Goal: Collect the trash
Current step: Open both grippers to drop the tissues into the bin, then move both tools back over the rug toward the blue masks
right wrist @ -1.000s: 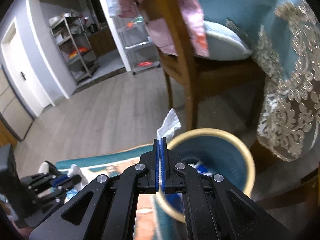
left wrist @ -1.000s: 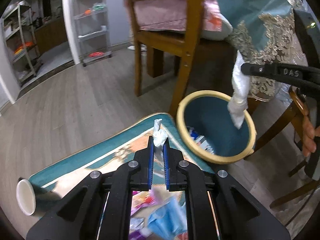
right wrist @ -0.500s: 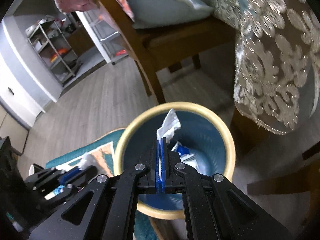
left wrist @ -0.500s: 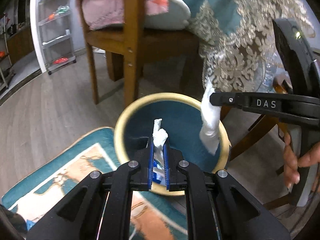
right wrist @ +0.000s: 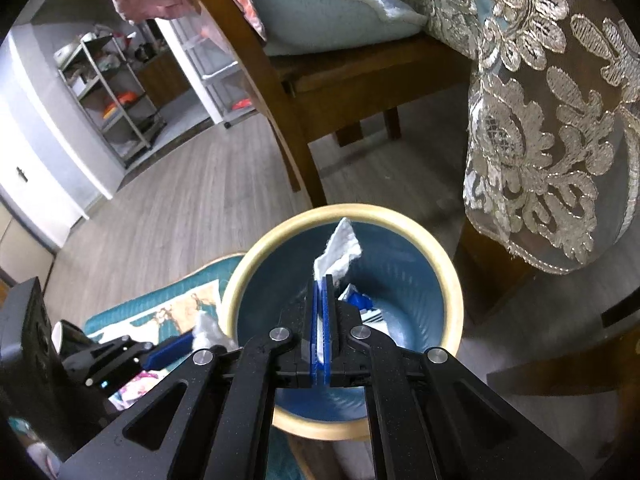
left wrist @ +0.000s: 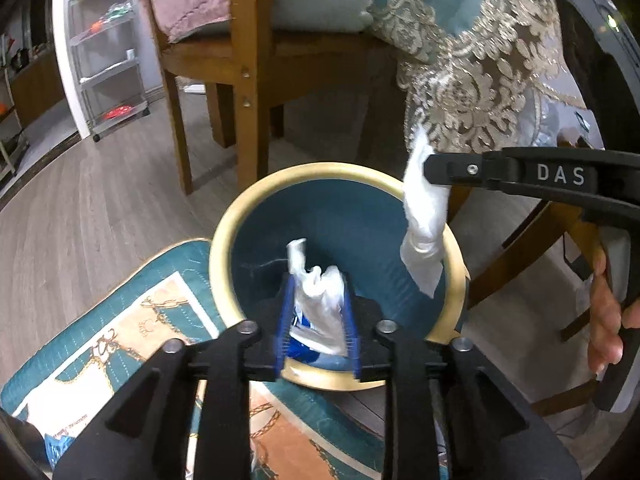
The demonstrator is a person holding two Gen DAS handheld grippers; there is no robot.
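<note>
Left wrist view: left gripper [left wrist: 318,312], jaws parted, releases a crumpled tissue [left wrist: 320,300] over the bin [left wrist: 224,248]; right gripper [right wrist: 322,296] clamps a white tissue [right wrist: 340,252], undropped; litter remains on the rug [left wrist: 120,332].

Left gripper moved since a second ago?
Yes. The left gripper swung from over the patterned rug to above the blue, yellow-rimmed bin, jaws opened.

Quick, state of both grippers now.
Left gripper: jaws open, crumpled tissue loose between them over the bin.
Right gripper: shut on white tissue above the bin.
</note>
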